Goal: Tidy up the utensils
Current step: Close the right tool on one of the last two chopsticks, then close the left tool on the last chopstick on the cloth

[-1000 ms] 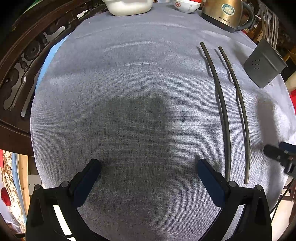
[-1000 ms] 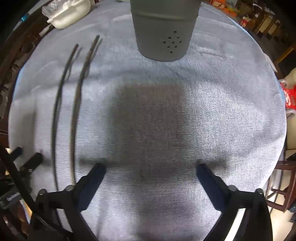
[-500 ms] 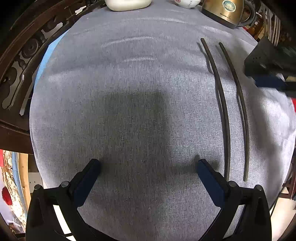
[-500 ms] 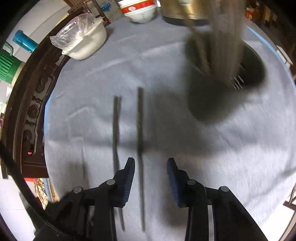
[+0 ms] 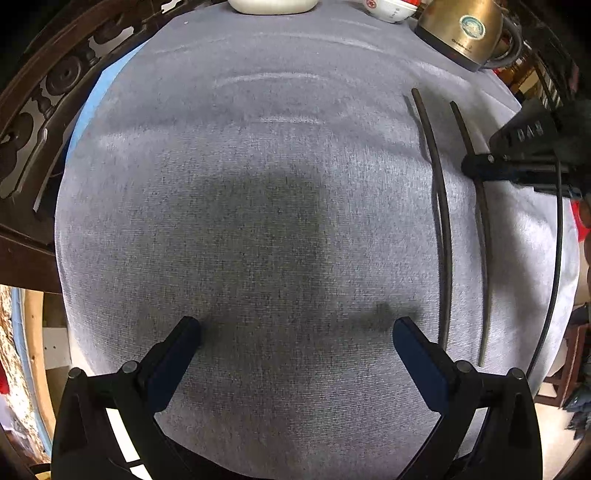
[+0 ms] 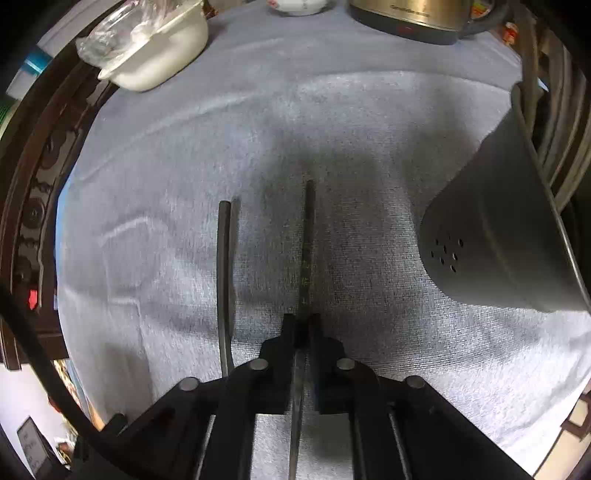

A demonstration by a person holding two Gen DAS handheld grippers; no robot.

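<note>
Grey cloth (image 6: 369,147) covers the table, and my right claw (image 6: 303,328) at bottom centre of its frame is clamped on one dark chopstick (image 6: 308,240), which runs straight up from between my fingers. I count two chopsticks; the second chopstick (image 6: 224,277) lies just left of it, loose on the cloth. One grey perforated holder (image 6: 498,236) lies tipped at the right edge, its rim cut off. My left claw (image 5: 295,332) hangs wide open and empty, both chopsticks to its right. One kettle (image 6: 406,14) is cropped at the top.
</note>
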